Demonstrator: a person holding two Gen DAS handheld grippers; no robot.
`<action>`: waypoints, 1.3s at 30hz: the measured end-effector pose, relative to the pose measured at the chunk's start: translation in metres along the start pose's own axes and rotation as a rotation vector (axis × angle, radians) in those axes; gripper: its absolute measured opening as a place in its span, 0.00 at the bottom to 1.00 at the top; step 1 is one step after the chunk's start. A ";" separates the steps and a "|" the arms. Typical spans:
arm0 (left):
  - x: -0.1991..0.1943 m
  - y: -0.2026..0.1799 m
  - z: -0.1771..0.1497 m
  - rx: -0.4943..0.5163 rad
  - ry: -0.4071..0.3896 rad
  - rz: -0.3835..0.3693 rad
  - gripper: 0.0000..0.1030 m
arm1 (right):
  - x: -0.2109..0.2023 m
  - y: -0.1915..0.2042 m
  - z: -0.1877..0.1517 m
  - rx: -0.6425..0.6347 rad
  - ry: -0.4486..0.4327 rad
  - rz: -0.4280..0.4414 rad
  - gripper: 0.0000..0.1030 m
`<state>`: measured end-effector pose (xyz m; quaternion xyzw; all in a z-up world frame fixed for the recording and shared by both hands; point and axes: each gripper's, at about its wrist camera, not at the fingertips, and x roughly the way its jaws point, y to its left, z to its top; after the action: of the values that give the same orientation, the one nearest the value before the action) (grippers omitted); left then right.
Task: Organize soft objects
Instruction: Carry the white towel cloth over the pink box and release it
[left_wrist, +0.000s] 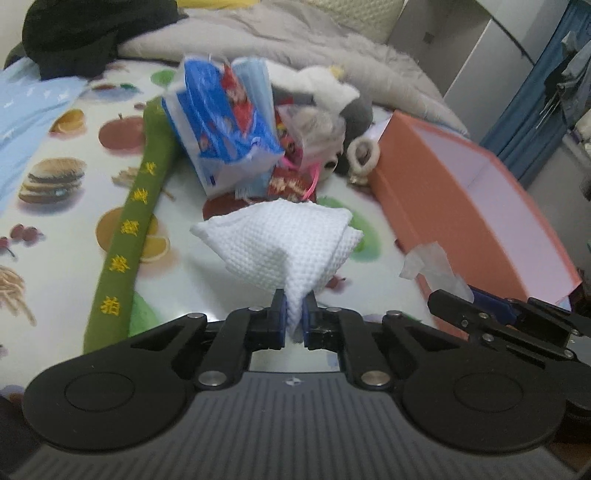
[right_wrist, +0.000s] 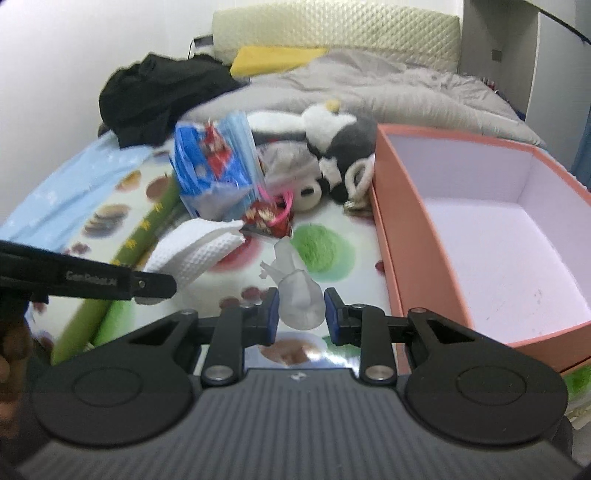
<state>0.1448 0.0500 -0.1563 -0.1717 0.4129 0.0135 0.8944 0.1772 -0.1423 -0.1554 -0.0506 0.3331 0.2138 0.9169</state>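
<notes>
Your left tool (left_wrist: 293, 314): clamped on white waffle-weave cloth (left_wrist: 280, 243), lifted over the bed (left_wrist: 66, 206). Your right tool (right_wrist: 301, 314): jaws apart around crumpled translucent bag (right_wrist: 299, 299), beside pink box (right_wrist: 413, 236).

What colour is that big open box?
Salmon pink outside, pale lilac-white inside; the box shows best in the right wrist view.

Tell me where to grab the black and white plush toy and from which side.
Take the plush toy across its dark grey body, coming from above and the near side. It lies on its side between the pink box and the mask pack; both flanks are crowded, while the rounded top is exposed and soft enough to pinch. The right tongs stand nearer.
</notes>
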 end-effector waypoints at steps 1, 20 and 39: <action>-0.007 -0.002 0.001 0.001 -0.008 -0.004 0.10 | -0.006 0.000 0.003 0.006 -0.012 0.003 0.29; -0.053 -0.113 0.016 0.141 -0.078 -0.180 0.10 | -0.099 -0.057 0.017 0.137 -0.144 -0.101 0.29; 0.041 -0.223 0.069 0.291 0.046 -0.279 0.10 | -0.071 -0.169 0.033 0.310 -0.087 -0.218 0.29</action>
<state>0.2593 -0.1426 -0.0791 -0.0965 0.4028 -0.1742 0.8933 0.2200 -0.3126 -0.0931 0.0646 0.3144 0.0613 0.9451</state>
